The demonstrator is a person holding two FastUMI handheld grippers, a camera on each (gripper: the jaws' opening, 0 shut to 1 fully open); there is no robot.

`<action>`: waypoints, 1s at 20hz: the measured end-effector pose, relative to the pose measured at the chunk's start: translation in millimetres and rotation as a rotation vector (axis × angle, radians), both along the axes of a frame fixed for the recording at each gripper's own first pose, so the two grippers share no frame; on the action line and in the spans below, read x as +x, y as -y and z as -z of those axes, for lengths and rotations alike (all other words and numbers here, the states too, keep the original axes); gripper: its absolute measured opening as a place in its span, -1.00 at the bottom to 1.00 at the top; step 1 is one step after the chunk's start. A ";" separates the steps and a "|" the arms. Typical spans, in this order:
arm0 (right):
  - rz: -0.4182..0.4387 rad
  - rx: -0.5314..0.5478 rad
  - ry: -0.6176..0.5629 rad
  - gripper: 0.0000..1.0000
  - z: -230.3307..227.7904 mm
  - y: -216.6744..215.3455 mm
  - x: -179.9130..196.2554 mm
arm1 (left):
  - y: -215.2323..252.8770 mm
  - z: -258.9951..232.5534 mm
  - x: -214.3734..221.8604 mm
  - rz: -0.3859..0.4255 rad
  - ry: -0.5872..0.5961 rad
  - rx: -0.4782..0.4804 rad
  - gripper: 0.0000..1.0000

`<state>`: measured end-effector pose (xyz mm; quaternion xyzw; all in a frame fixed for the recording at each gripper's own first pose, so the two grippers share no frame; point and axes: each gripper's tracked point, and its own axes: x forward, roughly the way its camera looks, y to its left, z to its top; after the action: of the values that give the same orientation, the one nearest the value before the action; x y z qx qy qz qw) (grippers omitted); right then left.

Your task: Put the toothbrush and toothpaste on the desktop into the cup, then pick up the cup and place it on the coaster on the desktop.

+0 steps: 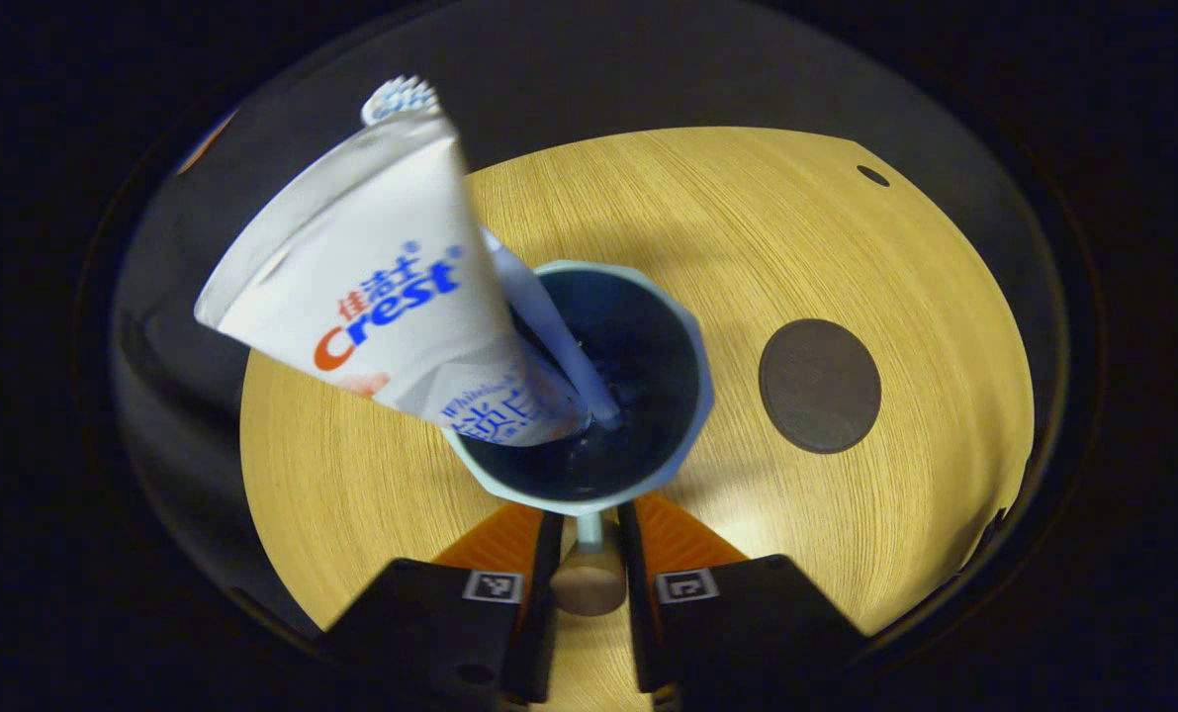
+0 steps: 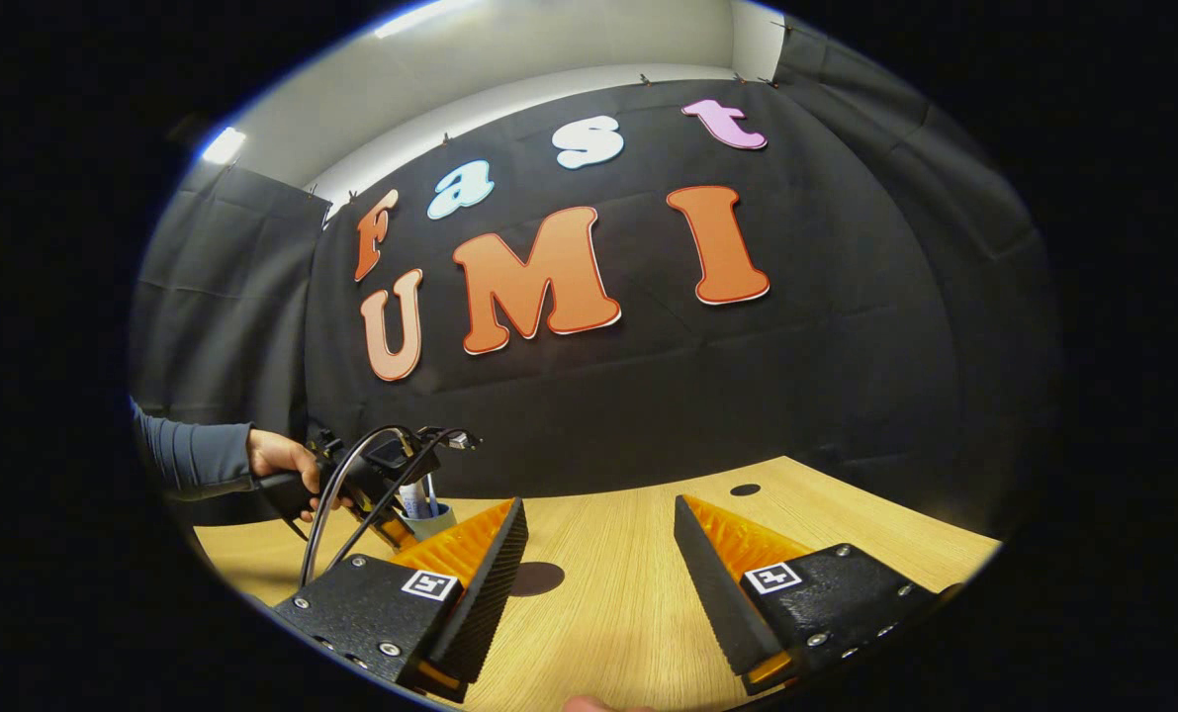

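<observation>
Left gripper view: left gripper [image 1: 589, 539] clamps cup [image 1: 603, 381] handle; right gripper [image 2: 598, 564] gapes.

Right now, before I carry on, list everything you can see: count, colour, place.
cup: one, pale blue, dark inside, on the table, handle between the left gripper's fingers
toothpaste: one, white tube, standing tilted in the cup
toothbrush: one, white, leaning in the cup behind the tube
coaster: one, dark brown, round, flat on the table beside the cup, nothing on it
table: one, light wood
left gripper: black with orange fingers, shut on the cup's handle
right gripper: black with orange fingers, open, above the table
hand: one, grey sleeve, holding the left gripper
</observation>
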<state>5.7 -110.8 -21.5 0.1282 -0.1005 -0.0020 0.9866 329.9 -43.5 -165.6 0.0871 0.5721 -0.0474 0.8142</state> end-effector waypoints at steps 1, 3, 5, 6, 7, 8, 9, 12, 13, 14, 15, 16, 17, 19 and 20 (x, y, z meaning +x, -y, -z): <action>-0.002 0.002 0.000 0.80 0.6 0.2 -0.1 | -1.2 -0.1 4.3 0.000 0.012 -0.006 -0.36; -0.002 0.000 0.001 0.80 0.7 1.7 0.3 | -1.7 2.1 11.4 -0.006 0.020 -0.018 -0.41; -0.002 -0.005 -0.001 0.80 0.8 1.2 0.2 | -3.0 3.4 19.7 -0.013 0.027 -0.031 -0.41; 0.000 -0.007 -0.001 0.80 0.4 1.7 -0.1 | -4.2 4.4 24.6 -0.022 0.030 -0.037 -0.41; 0.000 -0.009 -0.001 0.80 0.6 1.7 -0.1 | -4.0 5.0 30.8 -0.024 0.035 -0.040 -0.41; 0.002 -0.010 -0.001 0.80 0.0 2.3 -0.5 | -4.4 5.9 37.5 -0.029 0.040 -0.045 -0.41; 0.002 -0.010 0.001 0.80 -0.6 2.7 -1.0 | -3.7 6.8 44.7 -0.032 0.043 -0.050 -0.42; 0.007 -0.011 0.005 0.80 -1.9 4.9 -1.6 | -1.9 7.9 72.5 -0.034 0.059 -0.063 -0.41; 0.011 -0.011 0.005 0.80 -1.7 5.8 -1.2 | -0.9 7.3 83.1 -0.034 0.066 -0.067 -0.42; 0.012 -0.011 0.004 0.80 -1.9 5.7 -2.2 | -13.7 -20.5 46.0 -0.028 0.075 -0.069 -0.41; 0.016 -0.011 0.003 0.80 -1.5 6.6 -2.2 | -19.2 -53.8 41.3 -0.024 0.084 -0.074 -0.42; 0.017 -0.011 0.003 0.80 -2.1 7.0 -2.3 | 5.8 -56.5 51.0 -0.014 0.092 -0.079 -0.41; 0.019 -0.014 0.002 0.80 -1.7 6.9 -2.8 | -5.1 -72.7 56.5 -0.007 0.099 -0.086 -0.41; 0.028 -0.026 0.002 0.80 -3.7 9.0 -4.4 | -5.5 -112.7 53.8 0.011 0.117 -0.103 -0.42; 0.034 -0.033 0.003 0.80 -4.5 10.2 -5.7 | -2.4 -132.3 55.4 0.025 0.124 -0.104 -0.42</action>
<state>0.0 -121.0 -16.9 0.1099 -0.1041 -0.0170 0.9883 385.3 -41.1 -33.3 0.0547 0.5162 -0.0816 0.8508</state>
